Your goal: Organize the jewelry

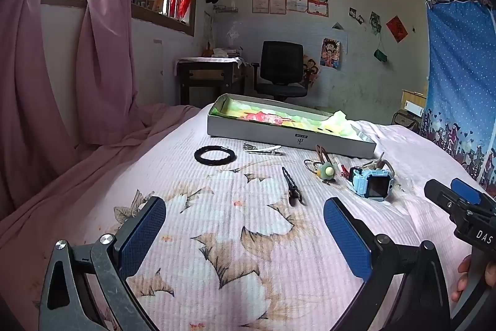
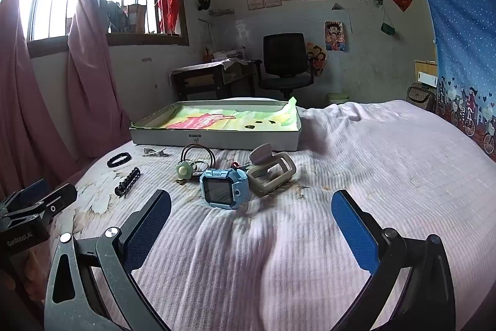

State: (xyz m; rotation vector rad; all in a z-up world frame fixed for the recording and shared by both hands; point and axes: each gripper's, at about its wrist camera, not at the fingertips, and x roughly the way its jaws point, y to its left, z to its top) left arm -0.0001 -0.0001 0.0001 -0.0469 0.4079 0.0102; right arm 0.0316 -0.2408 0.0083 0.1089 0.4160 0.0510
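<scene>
Grippers: left [image 1: 245, 225] and right [image 2: 251, 222] spread wide, holding nothing | box [image 2: 217, 140] lined, seemingly awaiting jewelry | watch [image 2: 224, 188], clip [image 1: 292, 186], band [image 1: 214, 155] loose before box, unsorted

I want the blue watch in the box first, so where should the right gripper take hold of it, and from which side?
Probably across the blue watch's square case, at its two side edges, coming from the near side with the open right gripper. The watch lies face up on the bedspread, with the tan frame touching its right, so keep the pad clear there.
</scene>
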